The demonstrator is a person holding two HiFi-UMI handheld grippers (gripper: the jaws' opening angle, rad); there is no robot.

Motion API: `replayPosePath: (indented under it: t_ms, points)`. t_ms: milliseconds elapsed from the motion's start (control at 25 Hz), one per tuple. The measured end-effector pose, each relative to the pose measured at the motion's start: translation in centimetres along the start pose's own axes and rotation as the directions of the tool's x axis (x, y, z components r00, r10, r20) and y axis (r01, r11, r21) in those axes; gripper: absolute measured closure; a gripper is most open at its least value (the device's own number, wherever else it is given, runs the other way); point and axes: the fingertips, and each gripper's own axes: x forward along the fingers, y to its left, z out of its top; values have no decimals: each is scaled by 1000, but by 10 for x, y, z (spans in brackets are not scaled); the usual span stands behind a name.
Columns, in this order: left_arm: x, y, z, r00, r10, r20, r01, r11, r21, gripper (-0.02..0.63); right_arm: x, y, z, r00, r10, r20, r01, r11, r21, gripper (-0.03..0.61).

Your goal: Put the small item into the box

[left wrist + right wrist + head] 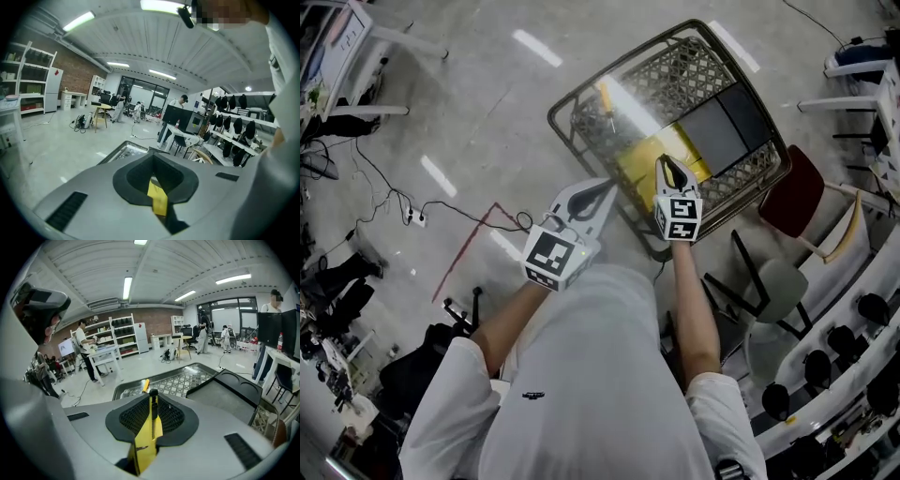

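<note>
Yellow utility knife (147, 437), long axis along the jaws, sits clamped in right gripper (666, 165) directly above yellow box (637, 171) in wire basket (684, 61); left gripper (607, 187), closed on yellow slip (158, 199), lies farther back.

Bright ceiling strips (127, 287), floor glare (534, 47); fisheye edges

yellow item (149, 432): lower end hidden in right tongs (151, 397) | yellow strip (158, 199): possibly tape, unclear

Hand-held gripper (153, 164), jaws together, yellow strip (157, 200) in their slit; wire cart (121, 151) beyond
</note>
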Motion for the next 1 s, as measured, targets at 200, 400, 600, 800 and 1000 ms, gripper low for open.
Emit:
replayPosePath:
  t_ms: [200, 400, 600, 800, 1000]
  points:
    - [15, 7, -14, 1000, 5, -24, -5, 1000, -20, 612, 34, -4, -30, 993, 41, -107, -42, 999, -11, 535]
    - [34, 17, -26, 998, 25, -53, -27, 999, -38, 612, 66, -11, -56, 975, 82, -207, -83, 997, 3, 535]
    - [45, 21, -31, 997, 24, -70, -27, 999, -40, 612, 90, -20, -86, 944, 92, -317, -93, 996, 12, 535]
    - [51, 21, -30, 997, 13, -77, -15, 999, -33, 612, 105, -20, -101, 920, 100, -378, -103, 995, 13, 535]
    - [52, 19, -29, 997, 6, -79, -8, 999, -32, 612, 109, -24, -108, 909, 91, -407, -87, 996, 30, 528]
